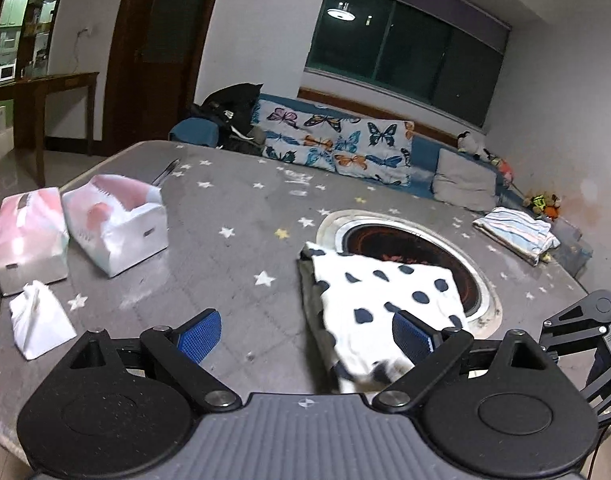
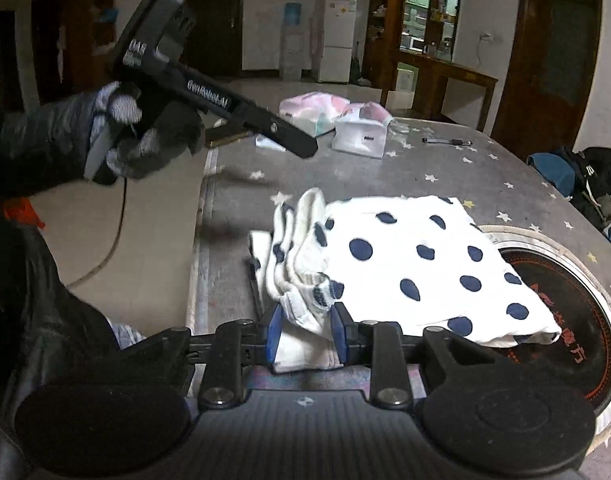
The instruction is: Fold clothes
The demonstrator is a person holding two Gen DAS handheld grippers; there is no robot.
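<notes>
A white garment with dark blue dots [image 2: 417, 264] lies folded on the grey star-patterned table [image 2: 445, 168], partly over a round cooktop set into it. Its bunched, layered edge sits between the blue pads of my right gripper [image 2: 307, 332], which press on it from both sides. In the left wrist view the same garment [image 1: 381, 300] lies just right of centre. My left gripper [image 1: 305, 336] is above the table, open wide, with nothing between its pads; its right pad overlaps the garment's near corner. A gloved hand holds the left gripper [image 2: 301, 146] raised at the upper left.
A folded striped cloth [image 1: 513, 234] rests at the table's far right corner. Two pink-and-white tissue packs [image 1: 117, 220] and a small white packet [image 1: 39, 320] stand on the left. The round cooktop [image 1: 421, 252] is sunk in the table. A pen [image 2: 447, 142] lies farther back.
</notes>
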